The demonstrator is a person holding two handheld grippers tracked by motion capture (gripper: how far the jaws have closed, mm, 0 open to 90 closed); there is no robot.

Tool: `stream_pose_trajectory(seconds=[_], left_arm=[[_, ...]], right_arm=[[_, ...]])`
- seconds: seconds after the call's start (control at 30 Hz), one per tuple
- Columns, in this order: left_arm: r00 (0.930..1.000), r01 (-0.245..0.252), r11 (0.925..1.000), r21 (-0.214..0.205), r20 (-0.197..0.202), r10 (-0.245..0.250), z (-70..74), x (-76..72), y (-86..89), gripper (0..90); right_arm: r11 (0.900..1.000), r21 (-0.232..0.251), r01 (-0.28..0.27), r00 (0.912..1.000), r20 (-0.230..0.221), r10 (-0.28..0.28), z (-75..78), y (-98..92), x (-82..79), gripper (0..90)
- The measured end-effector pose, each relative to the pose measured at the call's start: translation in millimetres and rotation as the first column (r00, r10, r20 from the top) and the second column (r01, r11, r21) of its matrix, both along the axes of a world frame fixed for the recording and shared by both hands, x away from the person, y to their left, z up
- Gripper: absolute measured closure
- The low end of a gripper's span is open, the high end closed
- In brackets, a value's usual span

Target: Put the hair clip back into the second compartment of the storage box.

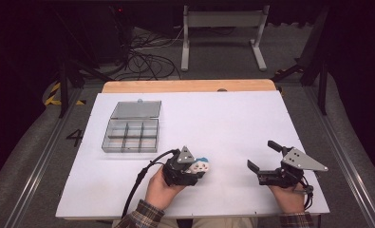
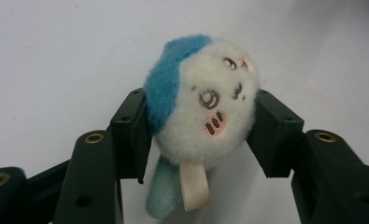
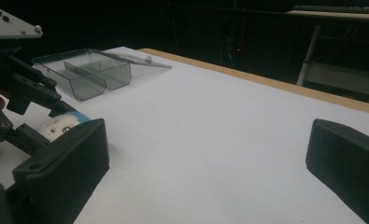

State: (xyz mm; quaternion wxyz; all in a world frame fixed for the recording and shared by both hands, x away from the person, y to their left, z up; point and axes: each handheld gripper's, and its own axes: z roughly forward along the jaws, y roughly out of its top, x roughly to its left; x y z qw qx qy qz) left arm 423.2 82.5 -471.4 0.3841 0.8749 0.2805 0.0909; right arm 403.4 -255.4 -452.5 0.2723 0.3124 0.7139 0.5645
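A small round plush toy (image 2: pixel 205 102), white with a blue patch, a stitched face and a cream ribbon tag, sits between the jaws of my left gripper (image 2: pixel 203 135). Both pads press into its sides, so the gripper is shut on it. In the high view the left gripper (image 1: pixel 197 168) holds the toy (image 1: pixel 201 165) low over the white table (image 1: pixel 223 123), near the front centre. My right gripper (image 1: pixel 262 154) rests at the front right with its jaws wide open and nothing between them. The right gripper view shows the toy (image 3: pixel 60 123) to its left.
A clear plastic compartment box (image 1: pixel 130 135) with its lid (image 1: pixel 136 110) folded back stands at the back left of the table; it is also in the right gripper view (image 3: pixel 86 74). A wooden strip (image 1: pixel 190 86) runs along the far edge. Cables lie on the floor beyond.
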Motion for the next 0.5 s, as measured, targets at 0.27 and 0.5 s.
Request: stream_pose_trajectory(seconds=[0.27, 0.5], left_arm=[[0.9996, -0.023, 0.9997, 0.000, 0.017, 0.023, 5.4, 1.0, 10.0, 45.6], [0.9987, -0.044, 0.9990, -0.008, 0.025, 0.044, 10.6, 2.3, 19.5, 45.5]], right_arm=[[1.0000, 0.000, 0.002, 1.0000, 0.000, -0.002, 0.0, 0.0, -0.1, 0.2], [1.0000, -0.003, 0.001, 1.0000, 0.000, -0.001, -0.2, 0.5, 0.0, 0.3]])
